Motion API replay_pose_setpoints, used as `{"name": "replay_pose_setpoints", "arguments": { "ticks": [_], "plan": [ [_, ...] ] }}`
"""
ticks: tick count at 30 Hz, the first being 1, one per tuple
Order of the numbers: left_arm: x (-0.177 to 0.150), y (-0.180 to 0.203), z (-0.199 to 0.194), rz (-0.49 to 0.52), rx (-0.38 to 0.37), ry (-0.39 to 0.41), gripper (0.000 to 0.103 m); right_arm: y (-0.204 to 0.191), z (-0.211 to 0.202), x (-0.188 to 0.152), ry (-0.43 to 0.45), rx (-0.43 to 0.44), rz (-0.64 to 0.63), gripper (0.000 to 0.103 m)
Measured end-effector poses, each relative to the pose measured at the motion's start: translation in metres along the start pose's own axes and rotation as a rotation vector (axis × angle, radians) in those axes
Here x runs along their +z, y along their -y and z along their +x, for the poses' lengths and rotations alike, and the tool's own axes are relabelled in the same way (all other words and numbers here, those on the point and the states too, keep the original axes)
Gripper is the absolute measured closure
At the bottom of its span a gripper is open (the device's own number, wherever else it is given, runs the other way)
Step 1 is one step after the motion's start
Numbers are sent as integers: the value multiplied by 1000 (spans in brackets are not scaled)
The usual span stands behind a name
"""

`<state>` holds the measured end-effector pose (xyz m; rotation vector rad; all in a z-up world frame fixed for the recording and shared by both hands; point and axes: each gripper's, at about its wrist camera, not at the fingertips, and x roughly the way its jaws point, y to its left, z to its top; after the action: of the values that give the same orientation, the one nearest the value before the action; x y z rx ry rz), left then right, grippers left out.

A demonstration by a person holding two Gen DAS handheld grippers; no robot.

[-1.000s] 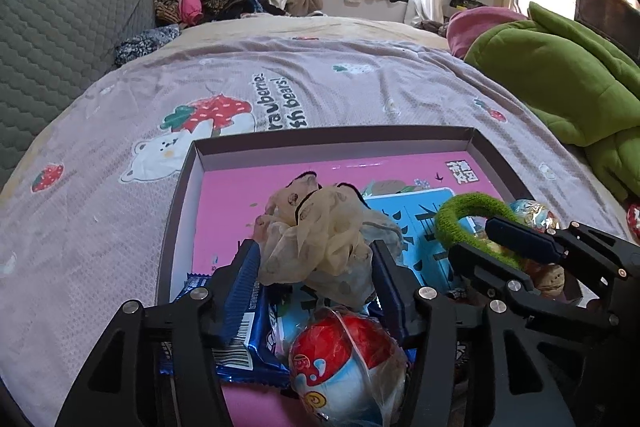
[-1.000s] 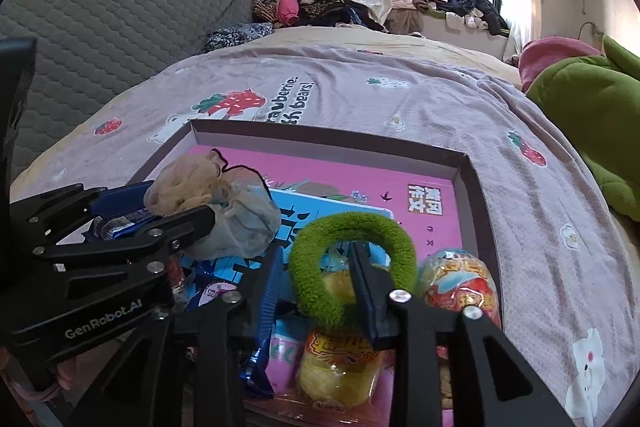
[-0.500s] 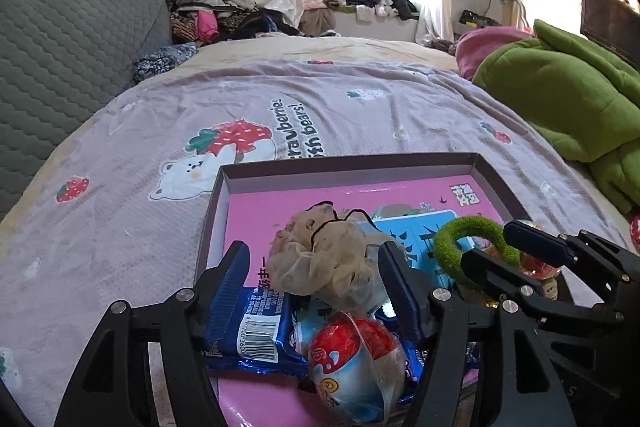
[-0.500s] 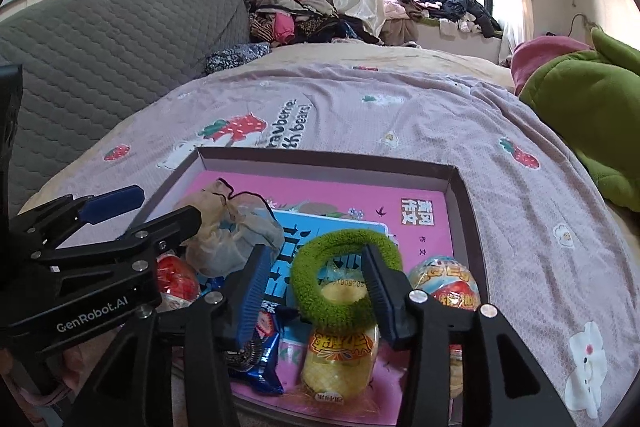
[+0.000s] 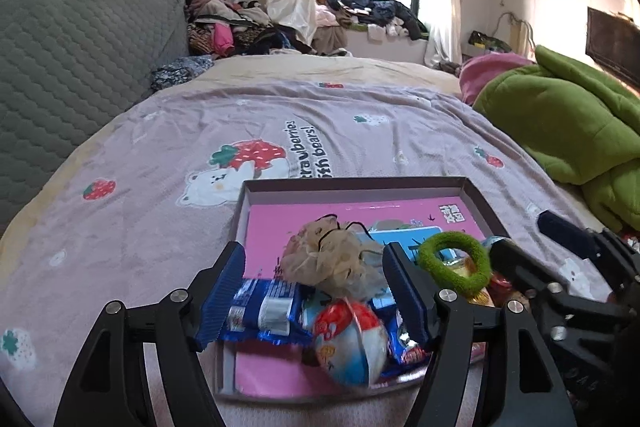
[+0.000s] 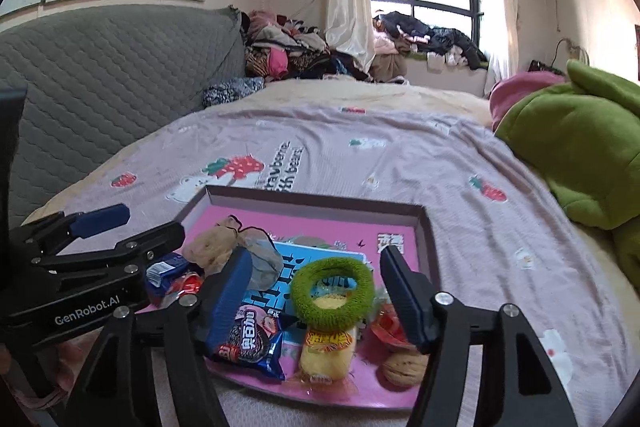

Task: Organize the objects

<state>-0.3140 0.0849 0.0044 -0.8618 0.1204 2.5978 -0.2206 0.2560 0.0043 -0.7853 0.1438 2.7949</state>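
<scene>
A shallow box tray (image 5: 352, 185) (image 6: 316, 203) lies on the bed with a pink book inside. On the book rest a beige scrunchie (image 5: 332, 259) (image 6: 232, 255), a green scrunchie (image 5: 456, 263) (image 6: 332, 293), a blue snack packet (image 5: 264, 311), a red-and-white toy egg (image 5: 348, 335), a dark biscuit packet (image 6: 250, 343), a yellow snack (image 6: 328, 355) and a walnut (image 6: 404, 369). My left gripper (image 5: 316, 291) (image 6: 132, 227) hovers above the beige scrunchie, its jaws opening and touching nothing. My right gripper (image 6: 316, 295) (image 5: 532, 241) hovers over the green scrunchie, its jaws opening too, with nothing gripped.
The bed wears a lilac strawberry-print cover (image 5: 280, 131). A grey quilted headboard (image 6: 100, 75) runs along the left. A green duvet (image 5: 560, 131) is heaped at the right. Piles of clothes (image 6: 288, 51) lie at the far end under the window.
Both grippers have opened wider and lifted back from the tray. The left one let go of the beige scrunchie and the right one let go of the green scrunchie; both lie in the tray.
</scene>
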Motion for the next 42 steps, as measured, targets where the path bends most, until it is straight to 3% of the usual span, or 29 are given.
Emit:
{"name": "replay_pose_setpoints", "arguments": {
  "ticks": [12,23,31,42],
  "plan": [
    [-30,-11,-75,-50,32,-3,30,-5,-73,-20,-13,16,20,34],
    [-54,-2,-151,-25,58,14,30,-20,-150,-23,24,-1,10,34],
    [-71,1,-189,-17,90,3,30,-25,-181,-35,-7,-3,15,34],
    [-103,-6,-224,-51,76,-26,30,-30,-215,-62,-32,-21,20,34]
  ]
}}
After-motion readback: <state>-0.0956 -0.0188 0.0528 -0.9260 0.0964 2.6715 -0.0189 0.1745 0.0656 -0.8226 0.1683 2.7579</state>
